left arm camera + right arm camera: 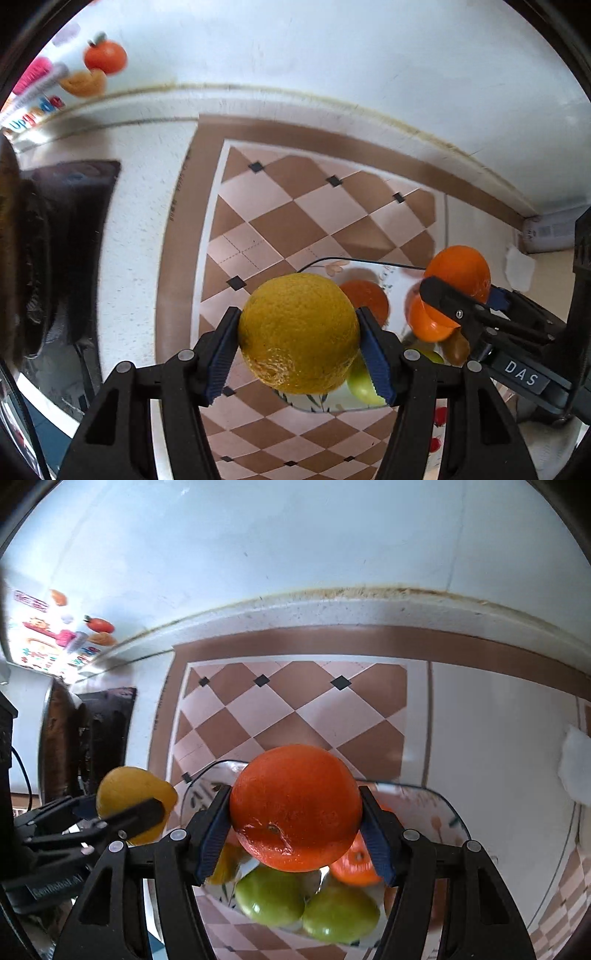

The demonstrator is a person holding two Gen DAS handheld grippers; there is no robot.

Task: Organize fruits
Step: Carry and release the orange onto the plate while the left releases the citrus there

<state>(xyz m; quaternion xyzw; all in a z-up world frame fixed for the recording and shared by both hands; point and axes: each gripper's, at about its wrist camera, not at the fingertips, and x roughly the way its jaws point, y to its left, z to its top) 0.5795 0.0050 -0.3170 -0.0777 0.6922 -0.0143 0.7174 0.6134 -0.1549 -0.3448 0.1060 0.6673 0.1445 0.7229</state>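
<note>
Left wrist: left tongs (299,334) clamp dimpled, scuffed yellow lemon (298,332).

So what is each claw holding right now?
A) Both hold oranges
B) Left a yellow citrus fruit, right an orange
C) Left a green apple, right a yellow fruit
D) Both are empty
B: the left claw is clamped on the yellow citrus fruit, and the right claw grips the orange above the glass tray.
</note>
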